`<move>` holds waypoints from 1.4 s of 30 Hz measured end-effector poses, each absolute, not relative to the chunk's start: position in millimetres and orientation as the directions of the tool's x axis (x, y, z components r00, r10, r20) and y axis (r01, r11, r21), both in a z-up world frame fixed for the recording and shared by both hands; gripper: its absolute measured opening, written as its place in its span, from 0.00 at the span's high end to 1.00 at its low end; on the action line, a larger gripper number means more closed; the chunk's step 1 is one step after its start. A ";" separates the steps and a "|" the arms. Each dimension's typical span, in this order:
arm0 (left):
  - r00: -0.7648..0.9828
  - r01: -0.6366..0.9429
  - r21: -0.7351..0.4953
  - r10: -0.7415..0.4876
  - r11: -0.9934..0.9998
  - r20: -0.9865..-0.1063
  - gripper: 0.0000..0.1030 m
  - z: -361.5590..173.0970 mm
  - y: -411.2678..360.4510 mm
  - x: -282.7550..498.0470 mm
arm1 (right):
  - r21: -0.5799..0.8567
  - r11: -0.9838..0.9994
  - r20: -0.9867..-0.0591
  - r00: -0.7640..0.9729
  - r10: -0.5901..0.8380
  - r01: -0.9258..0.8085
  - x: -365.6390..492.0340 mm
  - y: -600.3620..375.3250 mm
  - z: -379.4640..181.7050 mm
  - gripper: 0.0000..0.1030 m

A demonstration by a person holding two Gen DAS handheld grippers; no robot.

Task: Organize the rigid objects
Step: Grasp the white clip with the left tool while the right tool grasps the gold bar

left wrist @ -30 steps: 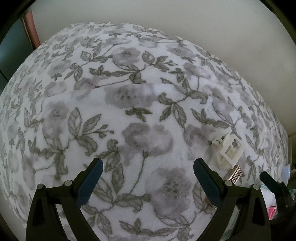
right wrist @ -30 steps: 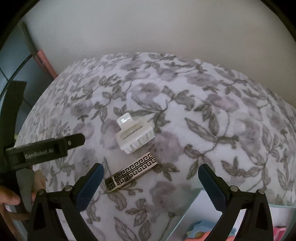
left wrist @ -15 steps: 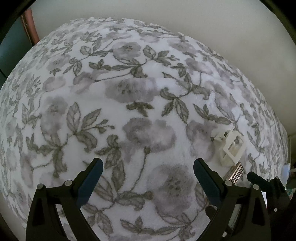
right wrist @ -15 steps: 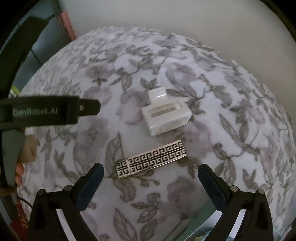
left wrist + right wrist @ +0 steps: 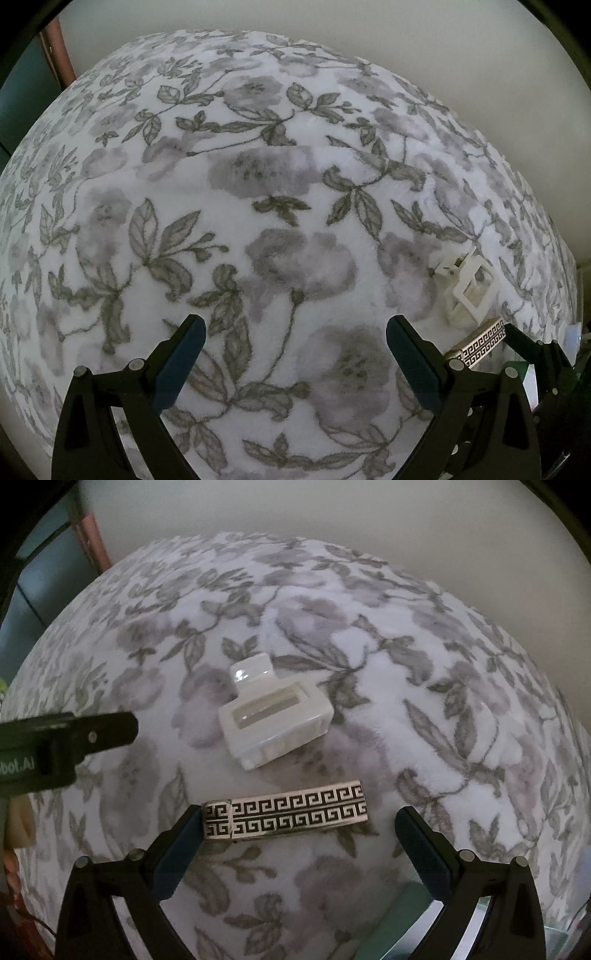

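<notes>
A white claw hair clip [image 5: 274, 722] lies on the floral blanket [image 5: 424, 672]. Just in front of it rests a flat barrette with a black and silver key pattern [image 5: 286, 814]. My right gripper [image 5: 295, 834] is open, and the barrette sits between its fingertips, its left end at the left pad. In the left wrist view the claw clip [image 5: 466, 291] and the barrette [image 5: 478, 341] lie at the far right. My left gripper [image 5: 295, 347] hovers open over bare blanket [image 5: 258, 184], well left of both. The other gripper's finger [image 5: 532, 349] reaches in beside the barrette.
A pale wall [image 5: 332, 513] rises behind the blanket. At the left edge of the right wrist view the left gripper's black body [image 5: 62, 742] juts in. A teal box edge [image 5: 410, 904] shows at the lower right, below the blanket's edge.
My right gripper has moved forward and down toward the barrette, which now lies between its fingertips. The left gripper has barely shifted.
</notes>
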State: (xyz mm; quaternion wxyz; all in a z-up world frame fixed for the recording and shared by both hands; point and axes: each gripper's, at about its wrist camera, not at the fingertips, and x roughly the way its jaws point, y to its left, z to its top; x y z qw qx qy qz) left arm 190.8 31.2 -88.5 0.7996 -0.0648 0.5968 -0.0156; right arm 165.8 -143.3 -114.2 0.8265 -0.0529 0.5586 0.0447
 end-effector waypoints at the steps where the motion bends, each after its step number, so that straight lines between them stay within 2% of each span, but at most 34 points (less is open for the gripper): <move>1: 0.288 -0.050 -0.121 -0.102 0.991 -0.952 0.05 -88.3 30.8 190.8 | -0.037 0.990 -0.926 0.376 0.017 -0.135 165.2 -143.4 -113.5 0.05; 7: 0.296 -0.033 -0.119 -0.104 0.992 -0.950 0.05 -88.1 26.0 192.9 | -0.040 0.989 -0.919 0.393 0.019 -0.142 166.5 -142.6 -109.4 0.19; 16: 0.349 0.002 -0.141 -0.133 0.990 -0.928 0.05 -83.6 9.9 198.2 | -0.023 0.998 -0.914 0.405 0.006 -0.066 167.5 -156.2 -104.7 0.19; 23: 0.392 0.037 -0.233 -0.229 0.972 -0.891 0.05 -80.4 -3.7 201.4 | 0.048 0.999 -0.899 0.437 0.035 0.018 163.1 -178.3 -92.6 0.19; 32: 0.444 0.127 -0.274 -0.301 0.953 -0.844 0.05 -69.1 -24.9 201.3 | 0.105 0.990 -0.870 0.490 0.047 0.090 155.9 -210.0 -66.8 0.19; 42: 0.463 0.243 -0.191 -0.286 0.951 -0.839 0.05 -72.2 -61.9 199.5 | 0.127 0.976 -0.849 0.528 0.014 0.179 142.3 -252.6 -50.6 0.19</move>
